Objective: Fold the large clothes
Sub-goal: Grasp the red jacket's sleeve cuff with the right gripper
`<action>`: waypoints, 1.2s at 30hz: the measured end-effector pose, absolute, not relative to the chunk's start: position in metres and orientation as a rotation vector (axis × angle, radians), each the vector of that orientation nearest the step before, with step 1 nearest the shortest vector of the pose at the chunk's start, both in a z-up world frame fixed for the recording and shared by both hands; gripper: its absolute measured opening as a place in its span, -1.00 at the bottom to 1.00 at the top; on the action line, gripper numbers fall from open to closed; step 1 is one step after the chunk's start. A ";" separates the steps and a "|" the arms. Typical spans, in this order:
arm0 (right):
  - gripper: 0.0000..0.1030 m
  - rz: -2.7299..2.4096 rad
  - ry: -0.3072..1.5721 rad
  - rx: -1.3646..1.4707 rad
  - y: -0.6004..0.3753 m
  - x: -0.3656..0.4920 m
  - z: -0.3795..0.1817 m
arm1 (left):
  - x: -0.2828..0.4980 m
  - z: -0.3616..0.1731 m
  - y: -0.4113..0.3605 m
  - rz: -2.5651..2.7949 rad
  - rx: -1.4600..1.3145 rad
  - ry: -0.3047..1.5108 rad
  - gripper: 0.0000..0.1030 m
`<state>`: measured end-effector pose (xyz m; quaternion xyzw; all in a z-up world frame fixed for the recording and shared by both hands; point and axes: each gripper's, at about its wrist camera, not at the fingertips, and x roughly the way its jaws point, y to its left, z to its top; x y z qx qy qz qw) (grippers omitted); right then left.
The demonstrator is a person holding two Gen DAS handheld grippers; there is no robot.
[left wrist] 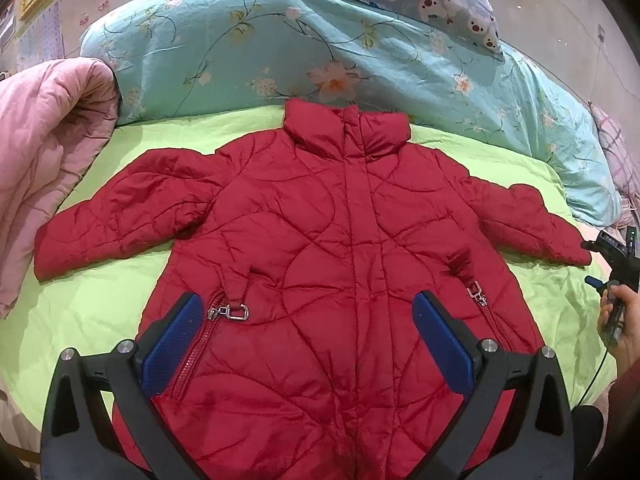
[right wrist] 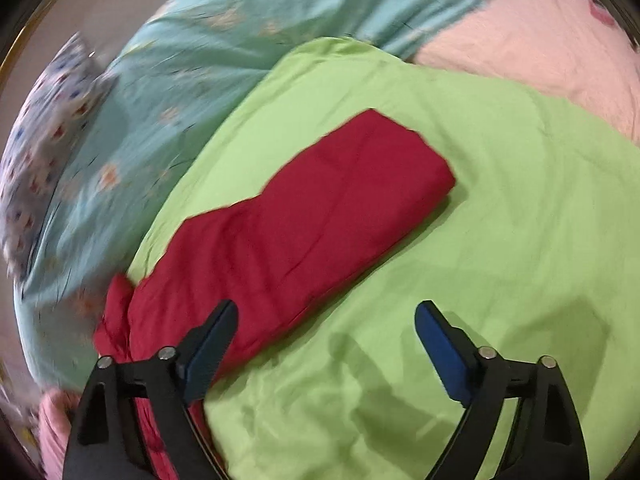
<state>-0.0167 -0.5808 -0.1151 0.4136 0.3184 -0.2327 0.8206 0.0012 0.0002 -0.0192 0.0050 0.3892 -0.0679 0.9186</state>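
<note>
A red quilted padded jacket lay flat, front up, on the lime-green sheet of the bed, collar toward the far edge where a turquoise flowered duvet was piled. Both sleeves were spread outward. The left gripper hovered over the jacket's lower part, jaws spread, pinching nothing. The right gripper was spread too, empty, beside one sleeve.
</note>
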 end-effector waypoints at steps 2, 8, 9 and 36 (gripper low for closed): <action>0.54 -0.495 0.669 0.911 -0.594 -0.014 -0.123 | 0.004 -0.021 -0.001 -0.136 0.016 0.805 1.00; 0.33 -0.507 0.636 0.981 -0.627 -0.004 -0.141 | 0.012 -0.028 -0.005 -0.128 0.018 0.826 1.00; 0.28 -0.511 0.625 0.984 -0.633 -0.002 -0.143 | 0.014 -0.029 -0.006 -0.125 0.022 0.828 1.00; -0.81 -0.182 0.404 0.689 -0.521 0.041 -0.029 | 0.046 -0.038 0.009 -0.133 -0.037 0.846 1.00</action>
